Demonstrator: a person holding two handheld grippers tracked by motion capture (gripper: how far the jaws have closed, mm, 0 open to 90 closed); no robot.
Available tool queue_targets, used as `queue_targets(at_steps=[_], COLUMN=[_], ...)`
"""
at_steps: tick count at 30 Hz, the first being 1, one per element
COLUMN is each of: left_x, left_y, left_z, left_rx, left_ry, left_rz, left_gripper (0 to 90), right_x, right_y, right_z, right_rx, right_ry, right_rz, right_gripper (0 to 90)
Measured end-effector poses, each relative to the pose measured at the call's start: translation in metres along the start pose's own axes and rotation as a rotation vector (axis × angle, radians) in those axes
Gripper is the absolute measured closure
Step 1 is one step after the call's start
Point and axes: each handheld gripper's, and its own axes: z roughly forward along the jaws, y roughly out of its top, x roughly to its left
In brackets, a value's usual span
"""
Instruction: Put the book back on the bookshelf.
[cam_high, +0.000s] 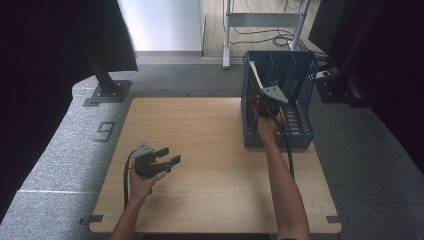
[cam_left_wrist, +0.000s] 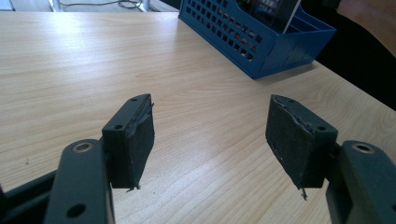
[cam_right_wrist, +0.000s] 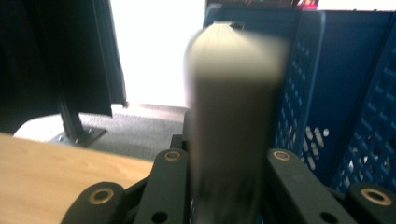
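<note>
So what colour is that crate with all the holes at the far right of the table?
Blue. The crate shows best in the high view.

Crate (cam_high: 300, 135) stands on the tabletop (cam_high: 215, 130) at its far right corner. Right gripper (cam_high: 261, 95) is at the crate's near left side, a flat upright item (cam_high: 256, 75) between its jaws, tilted and rising above the crate's left wall. Left gripper (cam_high: 167, 156) sits over the tabletop's near left part, well apart from the crate, nothing between its jaws
</note>
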Motion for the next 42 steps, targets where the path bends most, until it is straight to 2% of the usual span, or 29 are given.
queue_targets(at_steps=[3,5,10,15,19,25,29,32,36,42], left_x=[-0.001,-0.002,-0.001,-0.001,-0.001,0.003,0.006,0.008,0.011,0.01], left_y=[0.001,0.001,0.0,0.0,0.0,-0.001,-0.001,-0.001,-0.002,-0.002], left_z=[-0.001,-0.001,0.0,0.0,0.0,0.0,-0.001,-0.002,-0.002,0.001], left_rx=[-0.002,-0.002,0.001,0.001,0.002,0.005,0.0,-0.002,-0.002,0.007], left_ry=[-0.001,-0.002,-0.002,-0.002,0.0,0.002,0.005,0.008,0.01,0.009], left_rz=[0.005,0.006,0.006,0.004,0.004,-0.004,-0.014,-0.02,-0.024,-0.024], left_gripper=[32.7,32.7,32.7,32.7,32.7,32.7,32.7,32.7,32.7,32.7], right_x=[-0.001,-0.003,-0.004,-0.007,-0.011,-0.018,-0.017,-0.018,-0.018,-0.009], right_y=[-0.002,-0.001,-0.005,-0.005,-0.006,-0.007,-0.007,-0.006,-0.011,-0.012], right_z=[-0.003,-0.003,0.001,0.001,0.002,0.01,0.02,0.026,0.033,0.037], right_rx=[0.008,0.034,0.09,0.095,0.083,0.037,0.017,0.001,-0.014,-0.033], right_ry=[0.006,0.035,0.023,-0.001,-0.037,-0.075,-0.117,-0.133,-0.145,-0.11], right_rz=[0.003,0.018,-0.002,-0.007,0.007,0.053,0.046,0.061,0.081,0.055], right_gripper=[75.3,73.7,76.4,81.4,81.7,81.8,81.8,81.8,81.8,81.4])
